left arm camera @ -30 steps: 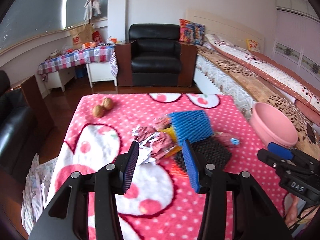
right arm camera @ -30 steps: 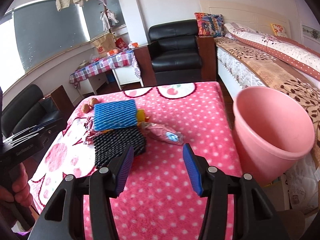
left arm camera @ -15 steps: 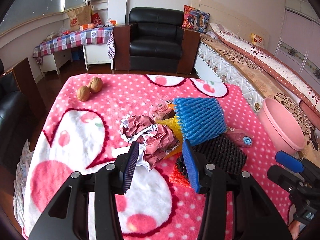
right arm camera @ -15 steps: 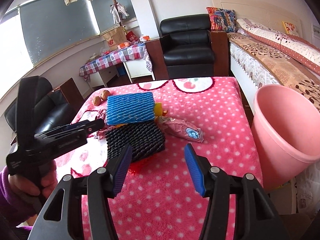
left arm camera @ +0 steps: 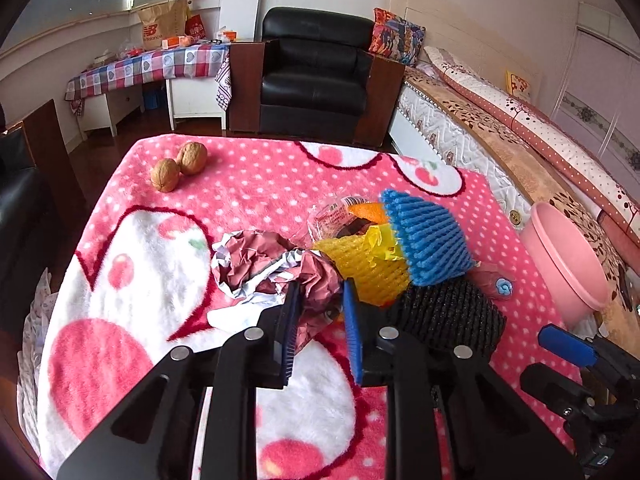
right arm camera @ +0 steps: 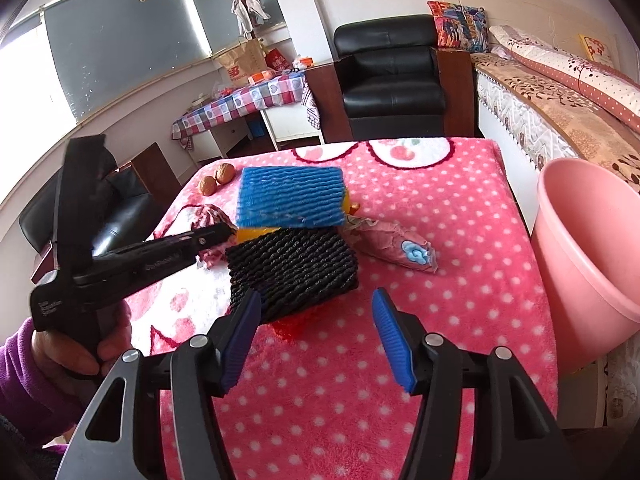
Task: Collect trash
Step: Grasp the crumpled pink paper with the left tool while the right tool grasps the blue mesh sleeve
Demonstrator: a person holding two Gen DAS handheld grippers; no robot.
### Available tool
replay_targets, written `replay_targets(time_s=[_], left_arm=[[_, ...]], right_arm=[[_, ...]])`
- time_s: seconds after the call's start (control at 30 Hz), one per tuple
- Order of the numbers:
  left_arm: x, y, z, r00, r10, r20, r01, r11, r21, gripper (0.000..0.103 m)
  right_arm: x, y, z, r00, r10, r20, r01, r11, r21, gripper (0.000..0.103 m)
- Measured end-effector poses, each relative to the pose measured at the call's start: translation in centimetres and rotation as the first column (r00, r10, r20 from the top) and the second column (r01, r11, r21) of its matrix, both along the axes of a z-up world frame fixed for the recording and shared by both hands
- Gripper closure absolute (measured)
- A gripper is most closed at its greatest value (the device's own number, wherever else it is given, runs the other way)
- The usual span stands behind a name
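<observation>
Left gripper (left arm camera: 318, 312): its jaws have just been closing and now stand narrow around a fold of the crumpled paper (left arm camera: 272, 268); the blue pads seem to press the paper, though where they meet it is partly hidden.
Right gripper (right arm camera: 316, 332): jaws wide apart and just been opening further, nothing between them, hanging over bare blanket at the near edge of the black foam net (right arm camera: 292, 268).
Person's hand (right arm camera: 80, 344): at the near left of the right wrist view, in a purple sleeve (right arm camera: 28, 376), wrapped around the left gripper's handle.
Blanket (right arm camera: 460, 216): pink with white dots, covering the table under all the trash.
Trash pile: mid-table; crumpled paper on the left, a yellow foam net (left arm camera: 368, 268) in the middle, the black net near right, a blue foam net (right arm camera: 290, 196) lying on top of them.
Pink wrapper (right arm camera: 396, 246): just right of the black net, lying flat.
Clear wrapper (left arm camera: 340, 216): just behind the yellow net.
Pink bin (right arm camera: 588, 256): off the table's right edge, upright, mouth open.
Walnuts (left arm camera: 178, 166): two, touching, far left corner of the blanket.
Armchair (left arm camera: 316, 76): black, beyond the table's far end.
</observation>
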State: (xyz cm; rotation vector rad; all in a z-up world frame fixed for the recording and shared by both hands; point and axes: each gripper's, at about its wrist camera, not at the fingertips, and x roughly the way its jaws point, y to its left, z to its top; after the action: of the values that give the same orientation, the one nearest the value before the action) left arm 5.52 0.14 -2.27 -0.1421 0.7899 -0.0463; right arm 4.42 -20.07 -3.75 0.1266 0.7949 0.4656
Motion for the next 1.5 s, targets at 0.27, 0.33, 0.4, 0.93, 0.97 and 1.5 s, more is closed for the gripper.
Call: replay_targets(time_s=[0.27,0.33,0.4,0.93,0.97,1.5], left_arm=[[-2.5,2.0,1.5,0.999,0.032,0.034,-0.031,0.999,-0.024,0.082],[-3.1,2.2,1.7,0.999,0.033,0.037,-0.032,0.999,-0.028,0.082],[-3.7,2.4,1.8,0.999,0.03,0.043,-0.029,0.999,-0.028,0.082],[-8.0,2.6,3.0,0.996,0.019,0.085,-0.015,0.999,-0.051,0.082],[-8.3,2.5,3.1,0.996,0.018,0.09,-0.014,0.999,-0.05,0.082],[-12.1,1.2,5.8,0.988,-0.001,0.158,0.006,1.0,-0.03,0.082]], right_arm=[[-0.5,0.5,0.1,1.0,-0.013,-0.012,0.013,1.0,0.001,0.046],[-0.4,0.6,-0.1,0.999,-0.032,-0.027,0.032,0.999,0.006,0.046],[-0.5,0.7,-0.1,0.998,-0.039,-0.041,0.04,0.999,0.015,0.046],[-5.3,1.2,1.6,0.996,-0.082,0.035,0.081,0.996,0.025,0.028],[-5.7,1.3,1.8,0.996,-0.081,0.048,0.08,0.997,0.019,0.027],[-8.6,-0.3,4.0,0.992,-0.112,0.06,0.109,0.992,0.06,0.022]])
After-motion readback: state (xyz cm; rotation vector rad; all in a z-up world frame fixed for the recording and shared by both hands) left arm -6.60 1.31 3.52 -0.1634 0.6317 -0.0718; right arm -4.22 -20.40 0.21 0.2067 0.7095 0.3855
